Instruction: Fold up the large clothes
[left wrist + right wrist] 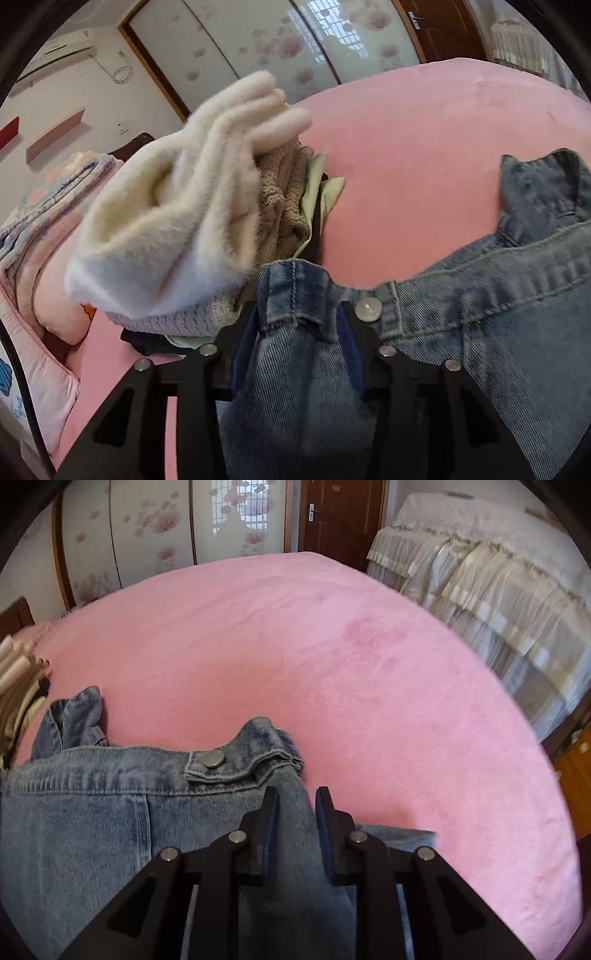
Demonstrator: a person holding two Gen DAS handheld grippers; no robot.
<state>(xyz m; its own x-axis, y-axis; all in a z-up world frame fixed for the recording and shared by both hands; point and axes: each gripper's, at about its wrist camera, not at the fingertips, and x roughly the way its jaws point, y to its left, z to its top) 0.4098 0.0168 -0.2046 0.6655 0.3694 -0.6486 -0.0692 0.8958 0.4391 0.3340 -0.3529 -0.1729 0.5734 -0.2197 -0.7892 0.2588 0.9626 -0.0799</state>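
Observation:
A blue denim jacket (498,302) lies on the pink bed cover (424,155). My left gripper (301,314) is shut on a bunched fold of the denim near a metal button (368,308). In the right wrist view the same jacket (92,812) spreads to the left, with a buttoned tab (214,758) at its hem. My right gripper (295,801) is shut on another bunched fold of denim beside that tab. The jacket's collar (75,716) sticks up at the far left.
A pile of clothes stands to the left: a fluffy cream garment (177,221) on a beige knit (280,206). Folded bedding (40,221) lies beyond. The pink bed cover (314,646) stretches ahead. A second bed with a cream frilled cover (498,590) stands right.

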